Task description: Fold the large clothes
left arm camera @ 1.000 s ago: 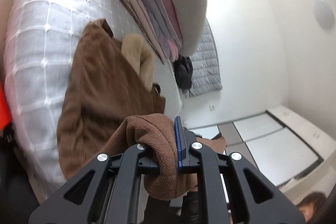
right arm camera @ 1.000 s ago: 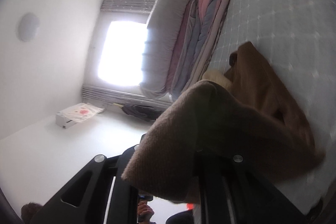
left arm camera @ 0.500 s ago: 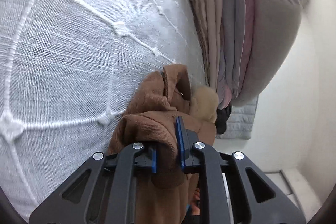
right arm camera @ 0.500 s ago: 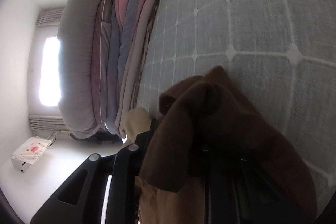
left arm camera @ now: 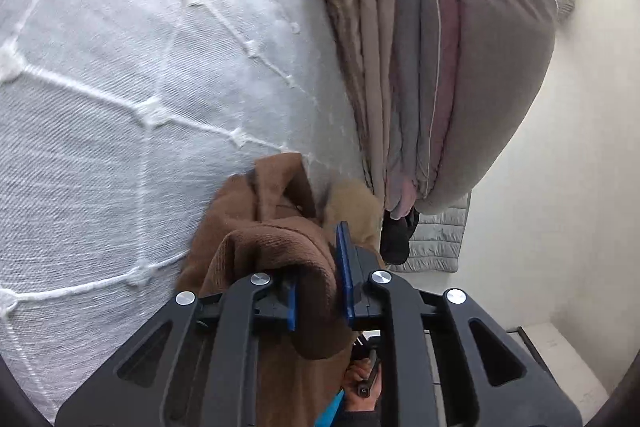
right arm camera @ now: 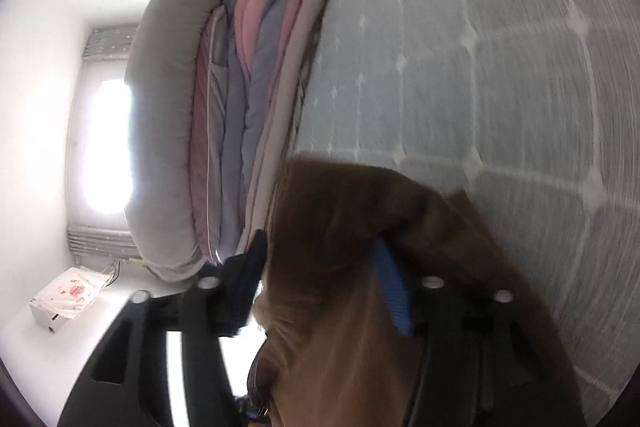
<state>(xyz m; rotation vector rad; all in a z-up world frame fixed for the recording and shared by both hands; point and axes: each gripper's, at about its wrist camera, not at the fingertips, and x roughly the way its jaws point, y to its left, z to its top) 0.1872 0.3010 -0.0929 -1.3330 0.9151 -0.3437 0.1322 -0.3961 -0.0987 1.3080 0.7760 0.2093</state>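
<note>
A brown coat point(left arm camera: 256, 235) with a tan fur collar point(left arm camera: 352, 207) lies bunched on the white quilted bed point(left arm camera: 120, 87). My left gripper point(left arm camera: 320, 267) has its blue pads apart, with a fold of the coat still draped between them. In the right wrist view the same brown coat point(right arm camera: 352, 227) lies over my right gripper point(right arm camera: 324, 279). Its blue-padded fingers point(right arm camera: 394, 299) stand wide apart, with cloth hanging loosely between them. The view is blurred.
A stack of folded duvets and a grey pillow point(left arm camera: 460, 67) lies along the bed's edge, also seen in the right wrist view point(right arm camera: 224, 115). A dark garment point(left arm camera: 396, 235) hangs beside it. A bright window point(right arm camera: 104, 147) and a white box point(right arm camera: 64, 303) are beyond.
Both grippers have carried the coat's edge forward and down onto the bed. Their jaws have opened, the right one widely, and the cloth now lies loose.
</note>
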